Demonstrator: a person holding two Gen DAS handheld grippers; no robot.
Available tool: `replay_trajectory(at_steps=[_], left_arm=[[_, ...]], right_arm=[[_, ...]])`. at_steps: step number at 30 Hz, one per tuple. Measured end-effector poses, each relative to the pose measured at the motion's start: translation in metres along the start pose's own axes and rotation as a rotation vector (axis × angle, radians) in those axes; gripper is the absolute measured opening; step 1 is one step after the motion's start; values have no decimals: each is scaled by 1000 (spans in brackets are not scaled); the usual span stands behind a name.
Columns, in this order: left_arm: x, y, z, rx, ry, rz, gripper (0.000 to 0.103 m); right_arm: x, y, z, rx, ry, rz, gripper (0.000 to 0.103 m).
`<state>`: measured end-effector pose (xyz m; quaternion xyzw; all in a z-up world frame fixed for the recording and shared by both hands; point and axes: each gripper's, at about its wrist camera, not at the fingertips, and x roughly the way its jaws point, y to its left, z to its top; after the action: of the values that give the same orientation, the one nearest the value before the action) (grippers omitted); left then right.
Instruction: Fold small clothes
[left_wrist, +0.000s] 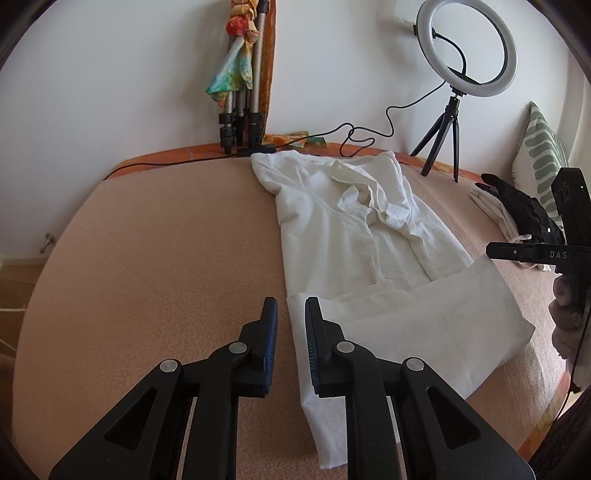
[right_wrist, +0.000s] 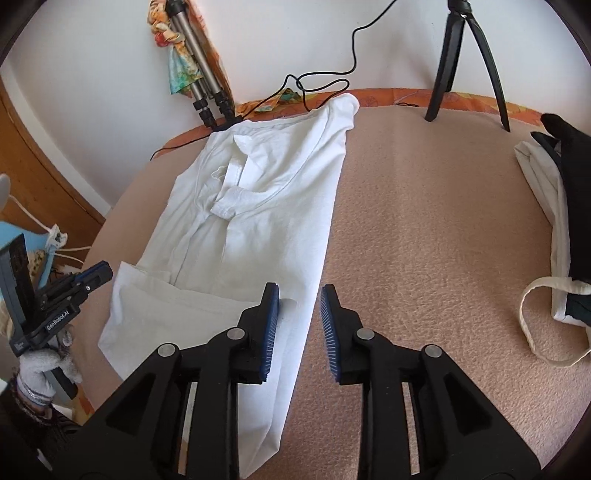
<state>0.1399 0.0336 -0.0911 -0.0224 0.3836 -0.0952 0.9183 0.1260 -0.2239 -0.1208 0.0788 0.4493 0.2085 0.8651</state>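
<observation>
You are holding your left hand-held gripper (left_wrist: 291, 302) just over the near left corner of the white shirt (left_wrist: 354, 236). Its jaws are standing a little apart, and nothing is pinched between them. You are holding your right hand-held gripper (right_wrist: 299, 290) over the near right edge of the white shirt (right_wrist: 258, 206). Its jaws are also standing apart, gripping nothing, with the shirt's edge lying under the gap.

The shirt is lying flat on the pink blanket (left_wrist: 166, 258), with its sleeves folded in and its bottom part folded up over itself. The neck end is lying far from you, near the black cable (left_wrist: 362, 136). To the right of the shirt, well apart, a pile of folded clothes (right_wrist: 554, 206) is resting on the blanket. Behind the shirt, a ring light (left_wrist: 467, 48) is standing on its little tripod.
</observation>
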Motion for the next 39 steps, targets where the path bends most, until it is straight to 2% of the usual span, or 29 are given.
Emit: replay_trajectory(at_steps=[5, 10, 16, 17, 18, 19, 20, 22, 23, 24, 27, 30, 32, 37, 39], left_arm=[[-14, -34, -3, 92, -16, -98, 13], [-9, -70, -8, 147, 28, -232, 13], [0, -110, -19, 243, 57, -268, 13], [3, -114, -20, 253, 67, -272, 14], [7, -118, -22, 264, 81, -275, 14], [11, -122, -25, 279, 95, -267, 14], [16, -125, -28, 296, 113, -247, 14], [26, -127, -37, 327, 159, -203, 14], [24, -127, -40, 339, 122, -201, 17], [24, -127, -41, 346, 121, -188, 18], [22, -121, -37, 303, 122, -203, 19], [16, -120, -32, 272, 94, -225, 19], [14, -119, -28, 255, 77, -228, 19], [22, -115, -21, 200, 87, -230, 20], [27, -112, -20, 185, 103, -225, 20]], right_arm=[[-26, -15, -19, 69, 36, 139, 26], [-40, -15, -53, 90, 108, 308, 26], [-24, -3, -69, 74, 173, 293, 26], [-23, 1, -69, 62, 175, 269, 19], [-22, 5, -69, 46, 177, 260, 4], [-22, 9, -68, 32, 182, 261, 4], [-24, 12, -68, 6, 178, 239, 3], [-23, 15, -71, -46, 193, 134, 3], [-20, 12, -74, -47, 207, 84, 2], [-18, 8, -76, -49, 217, 33, 0], [-31, 3, -73, -56, 168, 0, 1], [-57, 14, -62, -77, 51, 83, 1], [-63, 26, -56, -104, 3, 146, 1], [-23, 50, -44, -139, 55, 183, 1], [-3, 56, -41, -158, 83, 156, 1]])
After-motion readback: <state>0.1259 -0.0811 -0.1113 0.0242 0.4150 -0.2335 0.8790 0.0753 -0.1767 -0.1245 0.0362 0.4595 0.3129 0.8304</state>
